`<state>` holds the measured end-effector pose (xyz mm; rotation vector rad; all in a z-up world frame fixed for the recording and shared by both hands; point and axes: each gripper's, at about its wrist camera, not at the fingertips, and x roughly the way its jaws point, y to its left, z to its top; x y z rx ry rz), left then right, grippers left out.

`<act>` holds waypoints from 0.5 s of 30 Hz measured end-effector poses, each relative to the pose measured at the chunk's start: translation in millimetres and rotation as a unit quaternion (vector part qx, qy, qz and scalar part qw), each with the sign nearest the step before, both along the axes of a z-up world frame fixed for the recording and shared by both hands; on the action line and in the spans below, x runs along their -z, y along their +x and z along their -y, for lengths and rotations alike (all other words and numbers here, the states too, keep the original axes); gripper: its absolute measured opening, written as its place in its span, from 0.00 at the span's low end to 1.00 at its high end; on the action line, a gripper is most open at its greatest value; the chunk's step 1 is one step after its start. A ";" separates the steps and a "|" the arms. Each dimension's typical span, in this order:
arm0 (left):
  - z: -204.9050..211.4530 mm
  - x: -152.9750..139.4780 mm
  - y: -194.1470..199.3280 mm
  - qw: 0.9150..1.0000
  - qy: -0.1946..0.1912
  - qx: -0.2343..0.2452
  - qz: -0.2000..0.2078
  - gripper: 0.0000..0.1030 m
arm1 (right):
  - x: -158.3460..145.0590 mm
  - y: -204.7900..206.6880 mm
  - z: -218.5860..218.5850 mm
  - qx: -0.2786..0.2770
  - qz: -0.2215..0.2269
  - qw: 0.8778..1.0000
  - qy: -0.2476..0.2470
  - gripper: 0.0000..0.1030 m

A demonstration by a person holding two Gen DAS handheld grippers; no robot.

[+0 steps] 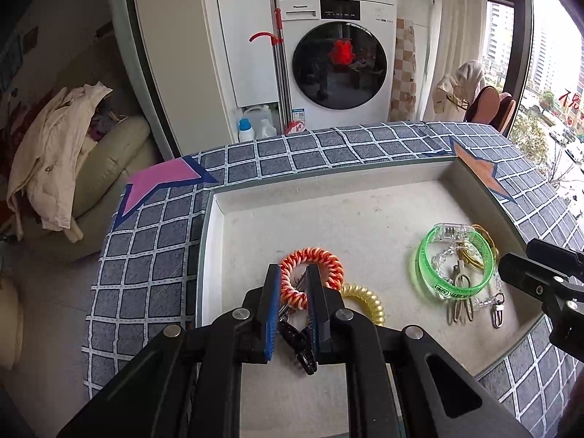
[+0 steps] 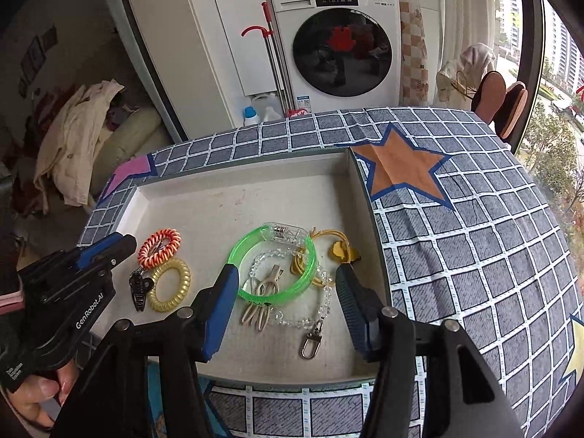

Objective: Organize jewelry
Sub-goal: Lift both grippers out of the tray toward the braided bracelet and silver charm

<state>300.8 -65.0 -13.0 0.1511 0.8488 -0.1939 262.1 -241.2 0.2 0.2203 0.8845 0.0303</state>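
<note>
A white tray (image 1: pixel 219 241) on the checked cloth holds the jewelry. My left gripper (image 1: pixel 294 273) has its jaws narrowly apart around the near side of the orange-white coil bracelet (image 1: pixel 321 259), with a black hair clip (image 1: pixel 297 343) below it and a yellow coil bracelet (image 1: pixel 368 301) beside it. My right gripper (image 2: pixel 286 279) is open above a green bangle (image 2: pixel 273 266), beige clips (image 2: pixel 261 310), a clear bead chain (image 2: pixel 321 306) and a gold cord (image 2: pixel 328 241). The left gripper also shows in the right wrist view (image 2: pixel 116 244).
The tray's walls (image 2: pixel 359 197) rise around the items. The cloth carries an orange star (image 2: pixel 401 171) right of the tray and a pink star (image 1: pixel 160 182) at its left. Beyond the table edge stand a washing machine (image 1: pixel 335 54) and a sofa (image 1: pixel 109 168).
</note>
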 end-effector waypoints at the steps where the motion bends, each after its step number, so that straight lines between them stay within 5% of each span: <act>1: -0.6 -0.9 -2.8 1.000 0.001 0.000 -0.001 0.33 | -1.0 -2.9 -0.1 0.000 0.001 1.000 0.000 0.58; 7: -5.8 -4.4 -20.4 1.000 -0.002 0.000 0.000 0.35 | -10.2 -26.4 -3.6 -0.008 0.013 1.000 0.004 0.66; 9: -8.5 -6.4 -25.7 1.000 -0.007 -0.004 0.000 1.00 | -12.3 -32.5 -5.3 -0.011 0.014 1.000 0.003 0.68; 15: -15.4 -22.5 -47.7 0.999 -0.004 -0.009 0.039 1.00 | -16.0 -51.1 -6.4 -0.017 0.021 1.000 0.012 0.77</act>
